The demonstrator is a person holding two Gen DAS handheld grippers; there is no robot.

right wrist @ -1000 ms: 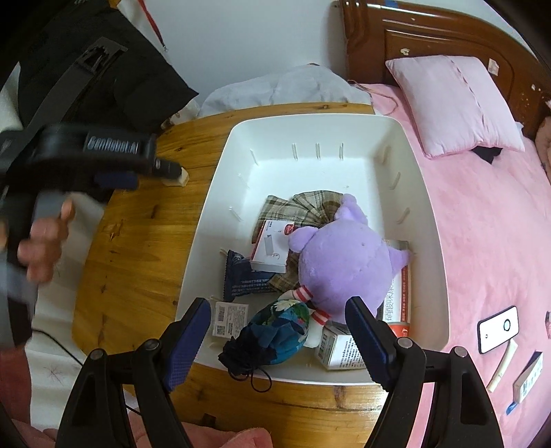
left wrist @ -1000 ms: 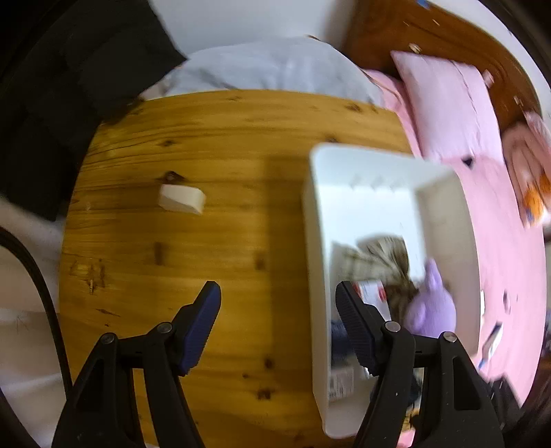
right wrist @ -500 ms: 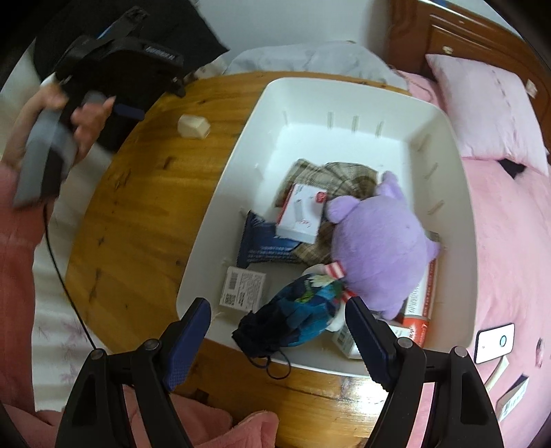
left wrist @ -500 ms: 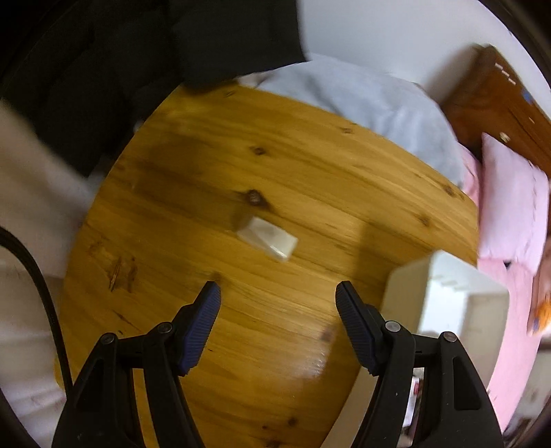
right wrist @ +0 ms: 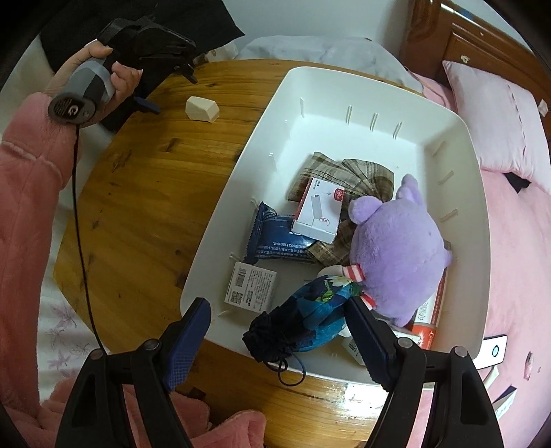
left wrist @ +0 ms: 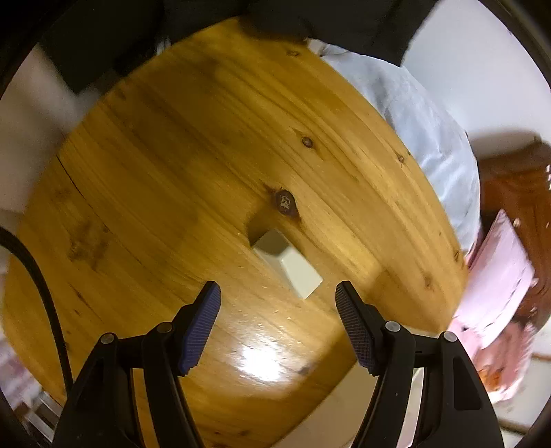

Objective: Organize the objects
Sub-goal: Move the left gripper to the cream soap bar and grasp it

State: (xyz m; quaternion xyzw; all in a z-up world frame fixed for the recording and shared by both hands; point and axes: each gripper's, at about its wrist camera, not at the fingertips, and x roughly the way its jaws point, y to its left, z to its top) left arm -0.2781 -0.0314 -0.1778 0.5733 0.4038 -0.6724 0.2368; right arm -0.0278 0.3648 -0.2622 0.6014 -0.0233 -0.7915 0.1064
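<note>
A small cream block lies on the round wooden table, just ahead of my open, empty left gripper. It also shows in the right wrist view, with the left gripper just left of it. My right gripper is open and empty above the near edge of a white bin. The bin holds a purple plush, a plaid cloth, a white box, a blue packet and a blue pouch.
A bed with pink cover and pink pillow lies to the right, with a wooden headboard. A pale cloth and dark clothing lie past the table's far edge. A phone rests on the bed.
My left gripper has swung left off the bin and come down close to the cream block. My right gripper has shifted slightly and stays open over the bin's near edge.
</note>
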